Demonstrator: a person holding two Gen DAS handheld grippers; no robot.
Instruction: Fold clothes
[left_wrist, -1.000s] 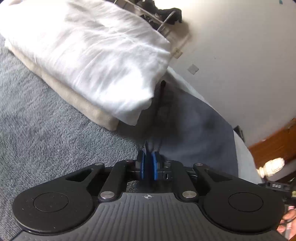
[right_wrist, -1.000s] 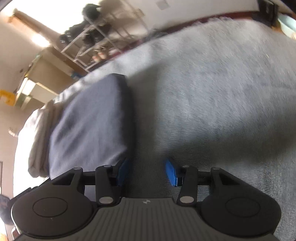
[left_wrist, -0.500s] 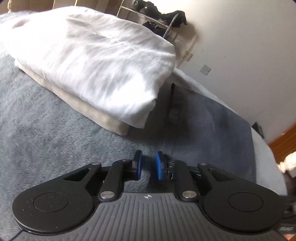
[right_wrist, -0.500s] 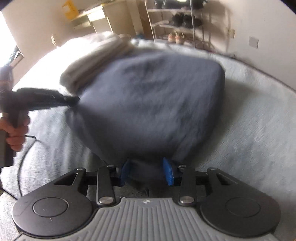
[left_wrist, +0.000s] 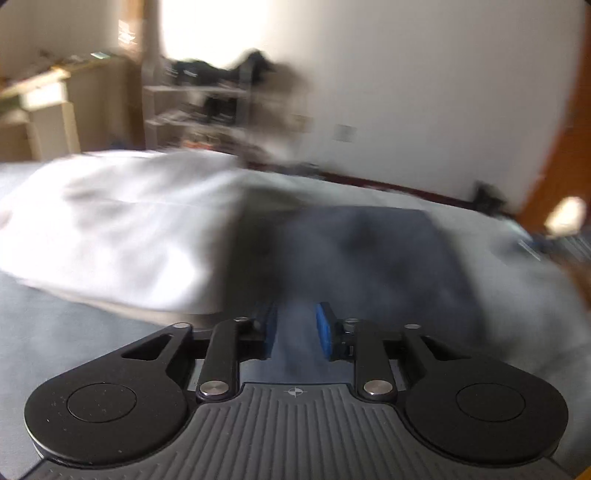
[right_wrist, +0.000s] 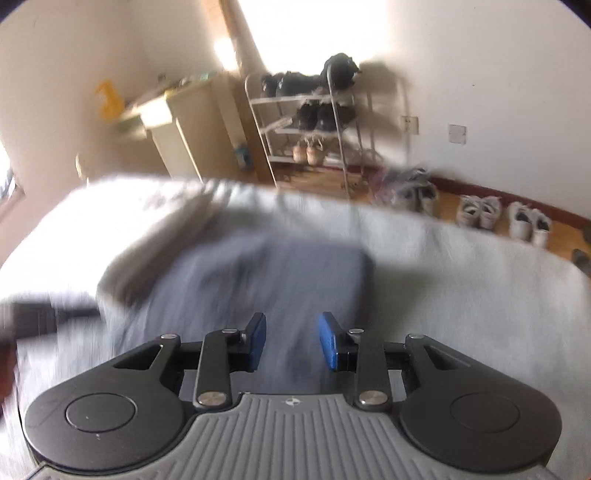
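Left gripper (left_wrist: 294, 332) and right gripper (right_wrist: 292, 341) both agape, clasping nothing; folded dark garment (right_wrist: 280, 280) dead ahead, abutting white stack (left_wrist: 110, 236) leftward

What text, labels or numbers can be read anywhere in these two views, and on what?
None can be read.
Left gripper body: a small crosshair mark only, no letters.
Right gripper body: the same mark, no text.
Yellow bag on the far cabinet: too blurred to tell.
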